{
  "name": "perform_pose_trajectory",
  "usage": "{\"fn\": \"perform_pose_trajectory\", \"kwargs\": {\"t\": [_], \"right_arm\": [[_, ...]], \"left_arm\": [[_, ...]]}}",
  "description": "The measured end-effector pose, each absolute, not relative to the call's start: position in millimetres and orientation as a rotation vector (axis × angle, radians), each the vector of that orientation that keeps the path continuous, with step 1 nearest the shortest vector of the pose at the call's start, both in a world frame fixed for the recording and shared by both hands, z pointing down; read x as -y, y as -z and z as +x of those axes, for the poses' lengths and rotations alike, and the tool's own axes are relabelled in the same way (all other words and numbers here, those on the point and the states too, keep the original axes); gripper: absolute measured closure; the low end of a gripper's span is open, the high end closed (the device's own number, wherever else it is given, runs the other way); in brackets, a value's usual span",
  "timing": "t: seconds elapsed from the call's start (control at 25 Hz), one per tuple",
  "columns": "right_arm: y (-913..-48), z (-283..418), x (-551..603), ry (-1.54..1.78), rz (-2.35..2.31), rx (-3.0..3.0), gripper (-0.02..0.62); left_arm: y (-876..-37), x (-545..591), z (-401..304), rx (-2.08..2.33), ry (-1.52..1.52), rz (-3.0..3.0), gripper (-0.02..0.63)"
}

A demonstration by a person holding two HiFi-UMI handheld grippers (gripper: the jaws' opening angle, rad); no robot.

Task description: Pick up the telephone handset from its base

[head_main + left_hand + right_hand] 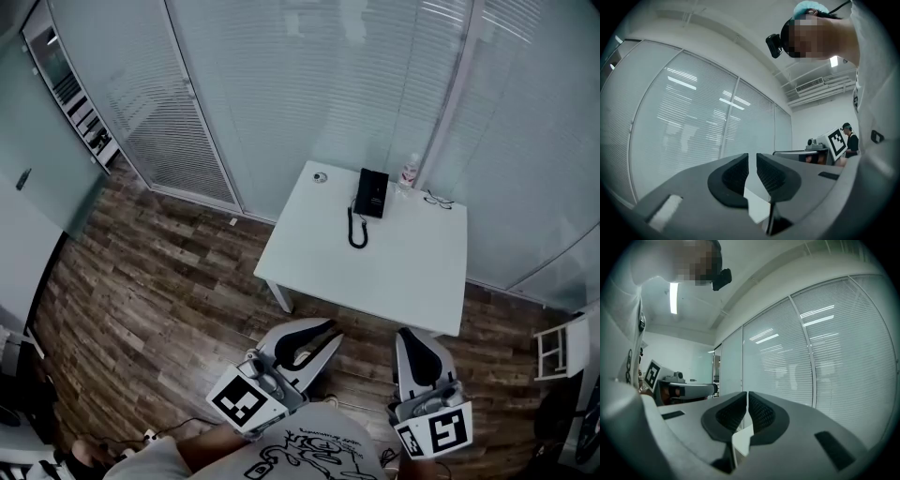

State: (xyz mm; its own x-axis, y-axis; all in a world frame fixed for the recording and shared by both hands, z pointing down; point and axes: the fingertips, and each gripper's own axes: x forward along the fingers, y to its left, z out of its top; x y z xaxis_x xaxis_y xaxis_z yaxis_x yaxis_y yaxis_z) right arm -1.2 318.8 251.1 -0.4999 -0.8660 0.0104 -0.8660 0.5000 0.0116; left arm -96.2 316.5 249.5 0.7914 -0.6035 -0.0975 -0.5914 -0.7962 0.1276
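A black telephone (374, 194) sits at the far side of the white table (403, 267), its handset (360, 193) resting on the base's left side. A coiled cord (356, 232) trails toward me. Both grippers hang over the wooden floor in front of the table's near edge, well short of the phone. My left gripper (328, 331) (752, 161) has its jaws drawn together with nothing between them. My right gripper (412, 337) (747, 401) is likewise shut and empty. Both gripper views look level at the blinds, and the phone is not in them.
A small bottle (410, 171) and a pair of glasses (437, 200) lie right of the phone, and a small round object (321, 176) left of it. Glass walls with blinds (281, 94) enclose the table's far sides. A white stool (561, 347) stands at right.
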Motion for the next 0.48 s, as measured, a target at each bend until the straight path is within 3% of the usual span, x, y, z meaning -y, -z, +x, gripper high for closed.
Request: {"fn": "perform_pose_trajectory", "kwargs": {"t": [0.48], "right_arm": [[-242, -59, -196, 0.039, 1.579, 2.673, 0.583]], "left_arm": [[-244, -190, -153, 0.923, 0.232, 2.889, 0.555]]}}
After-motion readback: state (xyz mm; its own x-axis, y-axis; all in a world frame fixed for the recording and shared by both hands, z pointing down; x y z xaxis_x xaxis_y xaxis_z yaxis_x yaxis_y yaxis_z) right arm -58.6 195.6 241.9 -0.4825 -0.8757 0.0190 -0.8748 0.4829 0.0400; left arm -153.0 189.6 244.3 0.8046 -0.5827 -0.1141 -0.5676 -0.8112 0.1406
